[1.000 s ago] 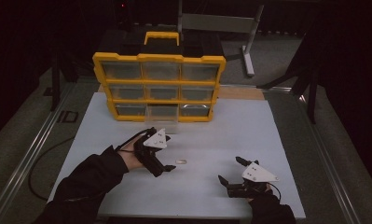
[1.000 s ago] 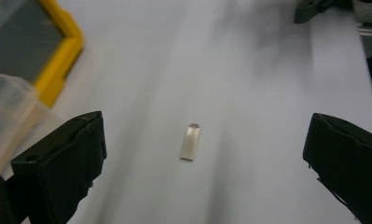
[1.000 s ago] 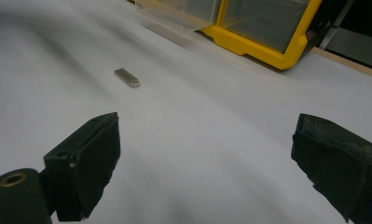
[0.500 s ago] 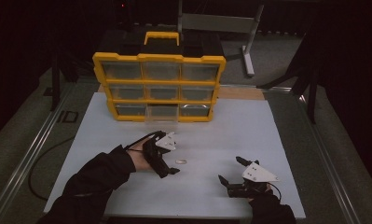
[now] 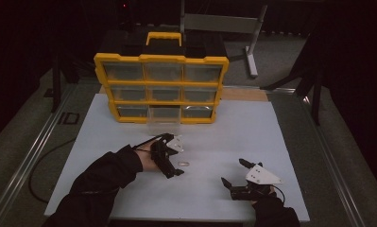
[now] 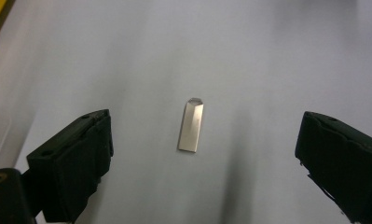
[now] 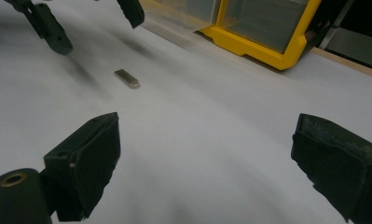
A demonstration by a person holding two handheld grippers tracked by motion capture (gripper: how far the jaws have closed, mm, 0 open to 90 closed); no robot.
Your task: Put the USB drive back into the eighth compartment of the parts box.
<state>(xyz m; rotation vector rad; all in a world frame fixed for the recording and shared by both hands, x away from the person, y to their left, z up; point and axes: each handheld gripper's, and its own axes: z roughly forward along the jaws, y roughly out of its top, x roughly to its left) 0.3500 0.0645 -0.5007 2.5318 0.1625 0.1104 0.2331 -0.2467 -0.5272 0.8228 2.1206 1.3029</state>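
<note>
While the person's two forearms come in from the bottom of the high view, the scene reads as follows.

Table: a white mat [image 5: 271,137] covers the work surface, with darker floor and a metal rail to either side.

Organizer: a yellow drawer cabinet [image 5: 160,88] with clear drawers and a black top with a yellow handle stands at the far edge of the mat. Its bottom middle drawer [image 5: 163,118] is pulled out toward the person.

Metal piece: a small flat silver piece [image 6: 191,126], oblong with one end tapered, lies flat on the mat, well in front of the organizer. In the high view it sits just to the right of the left gripper's tips [image 5: 182,164]; in the right gripper view it lies at the upper left [image 7: 127,78].

Left gripper: the left gripper [image 5: 176,156] hangs over the silver piece with its jaws spread wide. In its own view the piece lies between the two black jaws, touching neither. A black cable trails from it back over the sleeve.

Right gripper: the right gripper [image 5: 233,172] is near the front right of the mat, well apart from the silver piece. Its jaws are spread wide with nothing between them but bare mat.

Sleeves: both arms wear dark sleeves.
</note>
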